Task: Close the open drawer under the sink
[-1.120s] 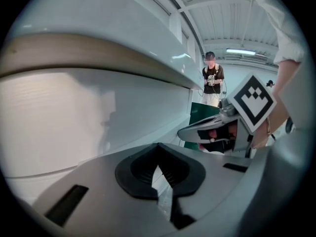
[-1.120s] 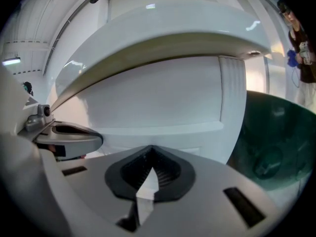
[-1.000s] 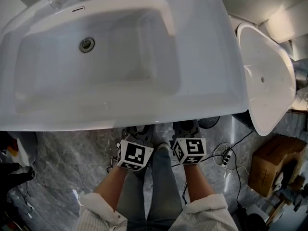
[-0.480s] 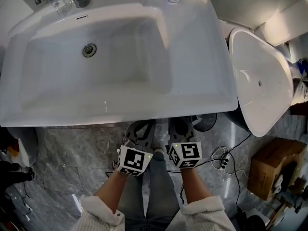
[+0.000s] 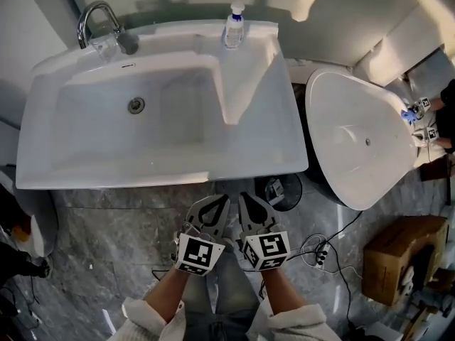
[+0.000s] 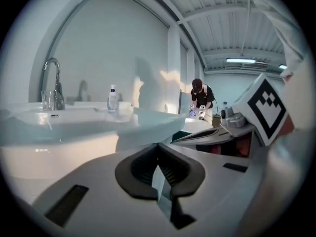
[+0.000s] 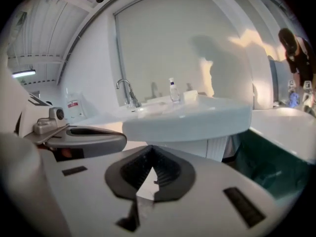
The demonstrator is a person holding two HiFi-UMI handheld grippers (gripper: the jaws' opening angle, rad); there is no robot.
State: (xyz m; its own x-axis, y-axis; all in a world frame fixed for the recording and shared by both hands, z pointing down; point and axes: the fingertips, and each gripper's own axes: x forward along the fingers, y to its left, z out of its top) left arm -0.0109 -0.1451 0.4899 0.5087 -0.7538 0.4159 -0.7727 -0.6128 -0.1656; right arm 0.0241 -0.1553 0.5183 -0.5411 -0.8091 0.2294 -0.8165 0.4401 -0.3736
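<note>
The white sink [image 5: 256, 148] fills the upper head view, and its basin hides any drawer below it. Under the rim, the left gripper view shows a white cabinet front [image 6: 64, 152] and the right gripper view shows another stretch of the cabinet front [image 7: 197, 147]; I cannot make out a drawer on either. My left gripper [image 5: 220, 200] and right gripper [image 5: 244, 197] hover side by side over the floor, just short of the sink's front edge. Both point at the sink, and both are shut and hold nothing. The left gripper [image 6: 159, 174] and right gripper [image 7: 148, 177] show their pads pressed together.
A faucet [image 5: 96, 20] and a soap bottle [image 5: 233, 24] stand at the sink's back. A white oval tub [image 5: 355, 141] sits close on the right. On the grey marble floor are a round dark object [image 5: 281, 190], cables [image 5: 320, 251] and a cardboard box [image 5: 398, 251]. A person [image 6: 200, 95] stands far off.
Both grippers have drawn back from under the sink's front edge, so their whole jaws now show. The head view has pulled away and takes in the entire sink.
</note>
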